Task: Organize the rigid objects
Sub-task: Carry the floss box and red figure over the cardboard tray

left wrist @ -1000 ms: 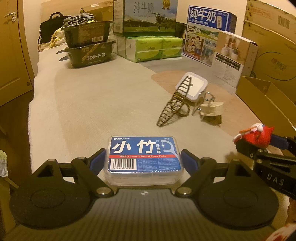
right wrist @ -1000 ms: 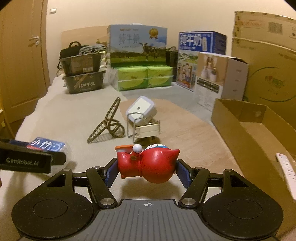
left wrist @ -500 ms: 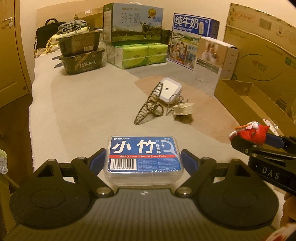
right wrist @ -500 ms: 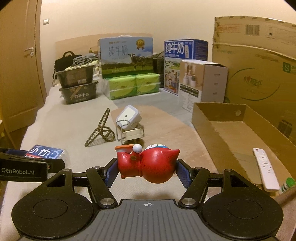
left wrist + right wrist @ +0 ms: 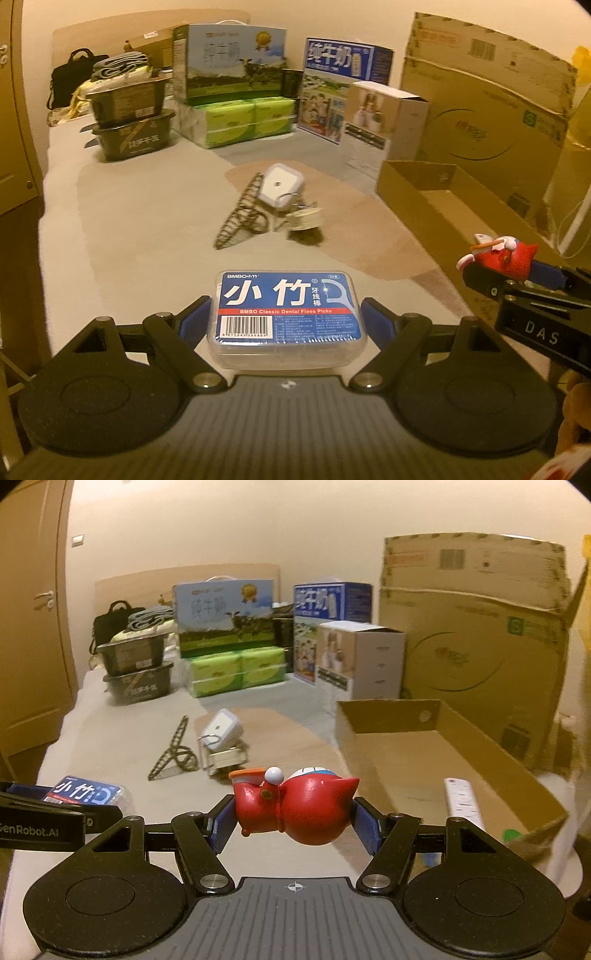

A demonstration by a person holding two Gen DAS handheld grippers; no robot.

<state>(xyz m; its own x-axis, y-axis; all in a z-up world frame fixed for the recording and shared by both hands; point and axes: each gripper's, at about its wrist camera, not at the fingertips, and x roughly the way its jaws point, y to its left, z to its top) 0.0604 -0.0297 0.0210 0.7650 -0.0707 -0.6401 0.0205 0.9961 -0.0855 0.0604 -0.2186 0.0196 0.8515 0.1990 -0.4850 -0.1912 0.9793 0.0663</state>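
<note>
My left gripper (image 5: 286, 319) is shut on a clear dental floss pick box with a blue label (image 5: 286, 314), held above the bed. My right gripper (image 5: 295, 814) is shut on a red cat figurine (image 5: 299, 806), also held in the air; it shows at the right of the left wrist view (image 5: 506, 254). The floss box shows at the left of the right wrist view (image 5: 86, 792). An open shallow cardboard box (image 5: 388, 716) lies to the right, with a white remote (image 5: 461, 803) inside.
A wire stand (image 5: 243, 212), a white square device (image 5: 280, 184) and a small rack (image 5: 304, 219) lie mid-bed. Milk cartons (image 5: 232, 66), green tissue packs (image 5: 240, 122), dark trays (image 5: 129, 114) and big cardboard boxes (image 5: 480, 107) line the back and right. A door (image 5: 26, 627) stands left.
Both grippers have risen and pulled back with their objects; the items on the bed look farther away. More of the cardboard box and the remote came into the right wrist view.
</note>
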